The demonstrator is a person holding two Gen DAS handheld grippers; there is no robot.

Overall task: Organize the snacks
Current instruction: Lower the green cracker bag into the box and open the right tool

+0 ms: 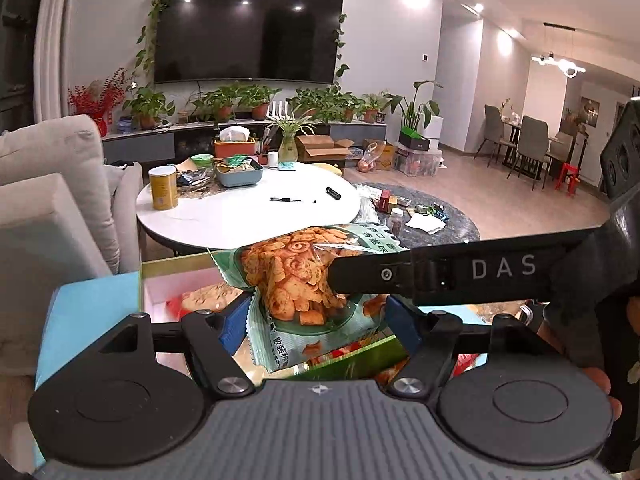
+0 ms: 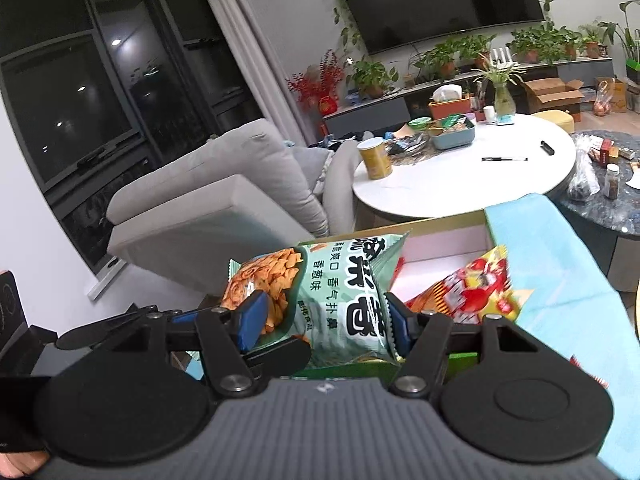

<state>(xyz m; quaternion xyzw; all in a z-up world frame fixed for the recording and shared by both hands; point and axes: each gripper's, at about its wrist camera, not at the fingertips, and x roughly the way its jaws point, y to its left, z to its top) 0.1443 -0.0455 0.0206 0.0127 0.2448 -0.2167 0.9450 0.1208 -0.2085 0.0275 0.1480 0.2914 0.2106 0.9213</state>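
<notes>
Item: green snack bag [image 2: 344,312], printed with orange crackers, held up above an open box [image 2: 440,240] with a pale interior and light blue flaps.

Holding tools: right gripper [image 2: 324,320], blue pads pressed into the bag from both sides, so it is clamped on the bag. Left gripper [image 1: 316,320]: the same bag lies between its blue pads, but whether they press it or merely flank it cannot be told (the right gripper's black finger crosses in front in the left wrist view).

Key relation: the bag sits directly ahead of both grippers, right between their fingers, its long axis running roughly crosswise to the right gripper's fingers, cracker end toward that gripper's left. The box lies below and just beyond the bag. Both hands are equally near; the right has the surer hold, and would likely be the one to lower the bag in.

Contents of box: a red and yellow snack packet [image 2: 472,292] leaning at the right side, and further packets under the bag, partly hidden.

Surface and room: box stands close to a grey sofa [image 2: 224,184]. Beyond it, a round white table [image 1: 248,216] bearing a yellow canister [image 1: 163,188], a blue tray [image 1: 239,174] of oddments and a pen [image 1: 286,200]. A wall-mounted television [image 1: 248,32], potted plants beneath it, and a dining set far right.
</notes>
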